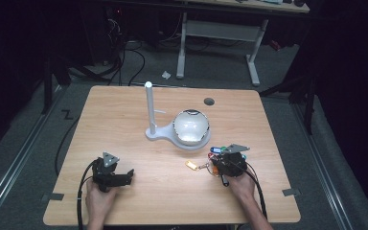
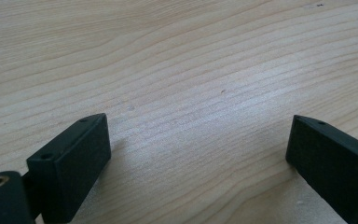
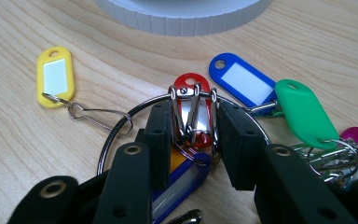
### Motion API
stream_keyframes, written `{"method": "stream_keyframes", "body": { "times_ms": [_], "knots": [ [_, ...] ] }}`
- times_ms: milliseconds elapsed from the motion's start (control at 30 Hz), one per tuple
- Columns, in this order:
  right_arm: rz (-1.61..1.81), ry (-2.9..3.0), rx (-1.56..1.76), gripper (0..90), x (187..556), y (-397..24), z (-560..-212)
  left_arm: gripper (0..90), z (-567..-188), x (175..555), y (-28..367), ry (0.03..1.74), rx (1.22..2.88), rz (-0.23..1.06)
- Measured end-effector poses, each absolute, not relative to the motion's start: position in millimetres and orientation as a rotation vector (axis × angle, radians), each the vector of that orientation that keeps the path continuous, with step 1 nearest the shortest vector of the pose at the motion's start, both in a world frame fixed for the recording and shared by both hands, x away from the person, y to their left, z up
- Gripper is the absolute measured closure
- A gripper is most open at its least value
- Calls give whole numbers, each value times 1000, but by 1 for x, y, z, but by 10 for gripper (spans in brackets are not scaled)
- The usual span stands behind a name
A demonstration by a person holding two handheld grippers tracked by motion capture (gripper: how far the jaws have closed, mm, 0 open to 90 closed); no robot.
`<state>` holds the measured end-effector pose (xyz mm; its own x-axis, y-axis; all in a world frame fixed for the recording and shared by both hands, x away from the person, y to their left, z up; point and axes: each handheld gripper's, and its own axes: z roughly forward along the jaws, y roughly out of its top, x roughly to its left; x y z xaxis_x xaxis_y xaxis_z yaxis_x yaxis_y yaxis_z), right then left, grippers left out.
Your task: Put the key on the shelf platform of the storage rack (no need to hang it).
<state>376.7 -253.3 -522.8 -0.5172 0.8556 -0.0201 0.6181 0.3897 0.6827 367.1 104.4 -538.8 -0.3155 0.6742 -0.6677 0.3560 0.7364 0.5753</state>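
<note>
A bunch of keys with coloured tags lies on the wooden table on a metal key ring. The yellow tag trails off to the left on a clip. Red, blue and green tags fan out ahead. My right gripper is closed on the ring's metal clips and the red tag, pads pressing from both sides. From above, the right gripper sits at the bunch, with the yellow tag to its left. My left gripper rests wide open over bare wood at the front left.
A white stand with an upright post and a round bowl stands mid-table, just beyond the keys; its ribbed base rim is close ahead of the right gripper. A dark round hole sits near the far edge.
</note>
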Motion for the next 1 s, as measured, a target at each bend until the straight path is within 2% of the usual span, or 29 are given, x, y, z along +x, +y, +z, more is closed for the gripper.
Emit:
{"method": "stream_keyframes", "body": {
  "times_ms": [200, 233, 267, 733, 800, 1000],
  "knots": [
    [889, 2291, 1273, 668, 376, -254, -522, 68, -539, 367, 104, 1931, 790, 398],
    [893, 2291, 1275, 718, 375, -254, -522, 68, -539, 367, 104, 1931, 790, 398],
    [916, 2289, 1269, 727, 375, -255, -521, 68, -539, 367, 104, 1931, 790, 397],
    [912, 2288, 1244, 741, 372, -256, -519, 68, -539, 367, 104, 1932, 788, 397],
    [933, 2279, 1234, 776, 371, -256, -518, 68, -539, 367, 104, 1931, 790, 397],
    [931, 2271, 1220, 785, 368, -258, -515, 68, -539, 367, 104, 1932, 789, 397]
  ]
}}
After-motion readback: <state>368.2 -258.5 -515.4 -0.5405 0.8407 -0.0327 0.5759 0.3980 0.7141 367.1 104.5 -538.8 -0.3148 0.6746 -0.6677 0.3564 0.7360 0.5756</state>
